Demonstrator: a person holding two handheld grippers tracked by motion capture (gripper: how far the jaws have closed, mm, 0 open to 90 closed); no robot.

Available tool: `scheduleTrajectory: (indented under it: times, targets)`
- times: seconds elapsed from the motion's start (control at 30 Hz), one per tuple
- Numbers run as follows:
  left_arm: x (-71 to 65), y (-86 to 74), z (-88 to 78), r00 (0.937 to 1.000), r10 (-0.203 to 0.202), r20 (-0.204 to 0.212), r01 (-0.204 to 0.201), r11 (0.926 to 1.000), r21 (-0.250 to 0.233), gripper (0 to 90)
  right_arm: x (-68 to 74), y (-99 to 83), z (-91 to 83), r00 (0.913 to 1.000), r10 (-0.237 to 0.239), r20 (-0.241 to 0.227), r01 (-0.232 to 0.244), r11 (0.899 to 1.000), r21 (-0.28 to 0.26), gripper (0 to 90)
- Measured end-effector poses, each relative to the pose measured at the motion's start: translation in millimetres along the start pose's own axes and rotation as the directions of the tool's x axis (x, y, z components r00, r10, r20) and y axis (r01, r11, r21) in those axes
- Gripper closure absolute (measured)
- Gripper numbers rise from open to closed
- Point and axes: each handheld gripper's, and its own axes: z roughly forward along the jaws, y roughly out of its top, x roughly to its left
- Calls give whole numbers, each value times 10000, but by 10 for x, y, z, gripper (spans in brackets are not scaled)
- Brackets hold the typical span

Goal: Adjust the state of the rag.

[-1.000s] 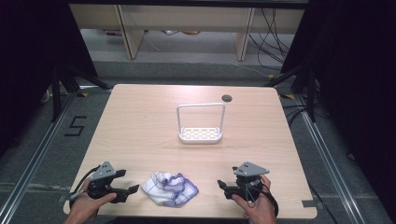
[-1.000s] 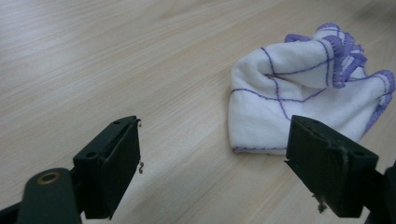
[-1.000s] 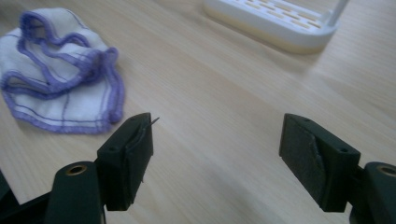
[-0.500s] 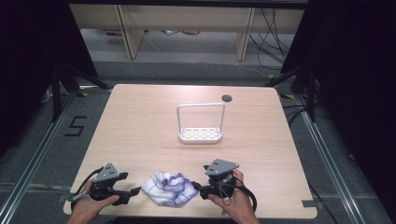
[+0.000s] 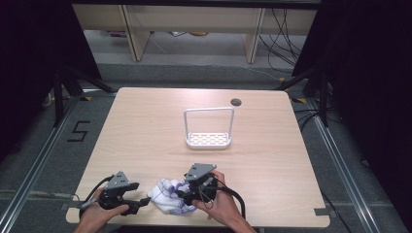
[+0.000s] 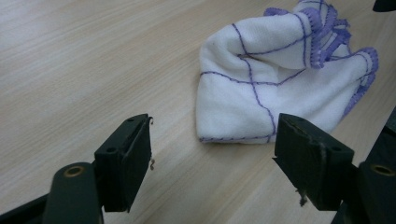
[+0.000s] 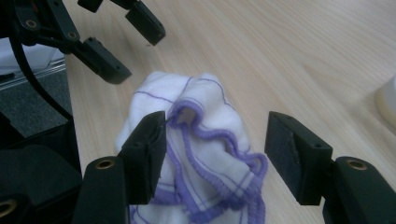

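Note:
A crumpled white cloth [image 5: 167, 194] with purple grid lines and a purple hem lies near the table's front edge. My left gripper [image 5: 145, 202] rests on the table just left of it. In the left gripper view the jaws [image 6: 215, 130] are open and have just been closing a little, with the cloth [image 6: 261, 79] at their mouth and untouched by the pads. My right gripper [image 5: 182, 194] is at the cloth's right side. Its jaws [image 7: 217, 123] are open and have just been closing, with a raised fold of the cloth [image 7: 205, 154] between them.
A white perforated tray with a tall wire handle [image 5: 208, 140] stands at the middle of the table [image 5: 145, 126]. A dark round hole [image 5: 236, 102] is near the far edge. The left gripper [image 7: 130, 44] appears beyond the cloth in the right gripper view.
My right gripper has slid left along the front edge from the table's right part to the cloth. The left gripper has stayed put beside the cloth.

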Motion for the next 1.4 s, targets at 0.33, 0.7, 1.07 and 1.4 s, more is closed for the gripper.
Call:
scheduleTrajectory:
  times: [0.33,0.7,1.07,1.4]
  targets:
    - [-30,20,90,9998,-26,194,27,10000,-65,369,67,95,220,9979,-241,-600,251,9995,167,431]
    - [-37,41,187,9976,465,520,-470,9989,90,533,60,120,400,9970,-630,-460,649,9970,419,734]
    - [-107,108,155,9863,1587,450,-1577,9872,-252,823,45,111,184,9962,-830,-249,835,9963,184,839]
    - [-323,517,-118,9605,2696,687,-2596,9574,-1266,828,40,104,-375,9979,-595,251,616,9935,-961,843]
